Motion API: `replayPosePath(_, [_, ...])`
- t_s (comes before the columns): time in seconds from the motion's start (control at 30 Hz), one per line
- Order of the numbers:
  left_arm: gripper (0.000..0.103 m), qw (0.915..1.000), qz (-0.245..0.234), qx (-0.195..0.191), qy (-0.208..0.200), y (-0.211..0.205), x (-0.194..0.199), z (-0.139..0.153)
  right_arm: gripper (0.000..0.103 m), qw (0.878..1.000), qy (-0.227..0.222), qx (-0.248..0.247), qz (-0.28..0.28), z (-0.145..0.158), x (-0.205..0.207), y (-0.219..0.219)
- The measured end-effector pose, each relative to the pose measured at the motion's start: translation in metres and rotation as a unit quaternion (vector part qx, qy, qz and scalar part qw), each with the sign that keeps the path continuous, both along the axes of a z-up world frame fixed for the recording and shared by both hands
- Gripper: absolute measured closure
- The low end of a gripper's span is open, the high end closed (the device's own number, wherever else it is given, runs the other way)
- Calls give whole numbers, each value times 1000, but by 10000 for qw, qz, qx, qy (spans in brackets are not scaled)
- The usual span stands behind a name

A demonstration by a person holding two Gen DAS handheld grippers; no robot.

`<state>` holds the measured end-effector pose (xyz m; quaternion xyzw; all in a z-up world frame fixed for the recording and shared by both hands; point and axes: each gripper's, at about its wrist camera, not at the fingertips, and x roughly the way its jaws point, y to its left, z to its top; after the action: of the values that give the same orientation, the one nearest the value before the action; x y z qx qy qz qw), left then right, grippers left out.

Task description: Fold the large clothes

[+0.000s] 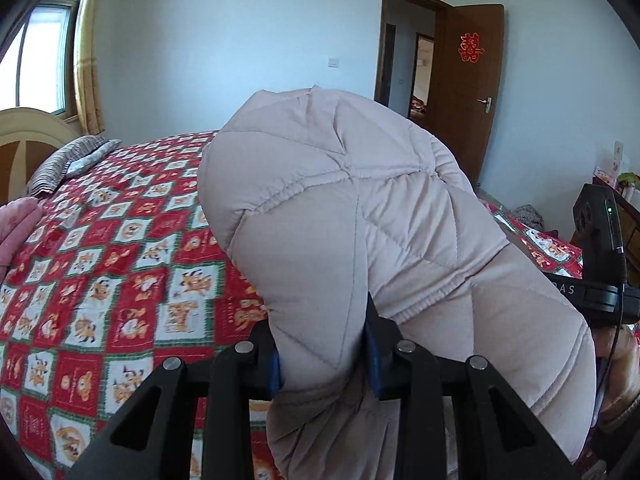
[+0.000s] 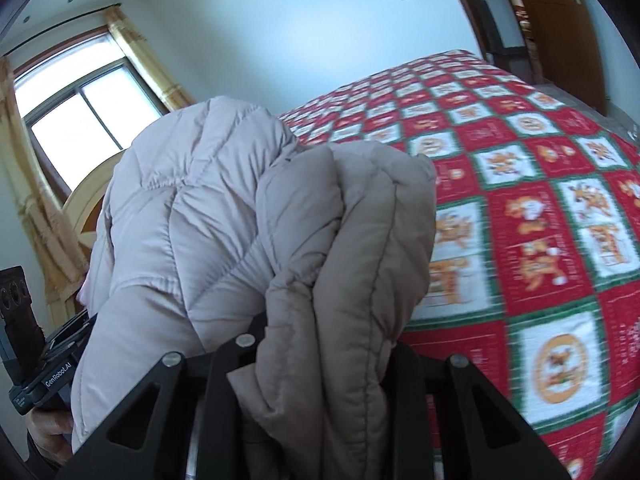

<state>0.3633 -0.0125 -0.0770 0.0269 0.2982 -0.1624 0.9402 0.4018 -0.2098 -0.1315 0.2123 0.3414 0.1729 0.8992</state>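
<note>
A pale beige quilted padded jacket (image 1: 360, 208) is lifted above the bed and bulges up in front of both cameras. My left gripper (image 1: 324, 368) is shut on a thick fold of it, the blue pads (image 1: 275, 372) pressing either side. In the right wrist view another bunched fold of the jacket (image 2: 344, 240) is held in my right gripper (image 2: 328, 348), whose fingertips are mostly buried in the fabric. The other hand-held gripper shows at the right edge (image 1: 600, 280) of the left view, and at the left edge (image 2: 44, 364) of the right view.
The bed carries a red, white and green patchwork cover (image 1: 100, 260) (image 2: 520, 200). A striped pillow (image 1: 60, 168) lies by the headboard (image 1: 24, 136), and a pink garment (image 1: 16, 224) lies at the left edge. A brown door (image 1: 468, 80) stands open behind.
</note>
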Motion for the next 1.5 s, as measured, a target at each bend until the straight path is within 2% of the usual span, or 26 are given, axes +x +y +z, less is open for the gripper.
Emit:
replayPosePath(0.47, [70,9941,1082,-75,22,127,-37,-5,76,9924,-79,-175,1215,9,22,126])
replayPosePath(0.77, [70,9879,1547,-138,52,184,-54,-7,76,9842,-60,-289,1744,7,34,188])
replayPosePath(1.0, [70,9843,1745,-203,187,210,-57,-21,76,9796,-3,-412,1967,6,30,221])
replayPosePath(1.3, [69,9825,1810,-195,389,224,-49,-39,76,9789,206,-508,1969,-11,40,233])
replayPosePath(1.5, [57,9795,1925,-89,591,229,-40,-56,76,9800,366,-545,1880,-23,47,235])
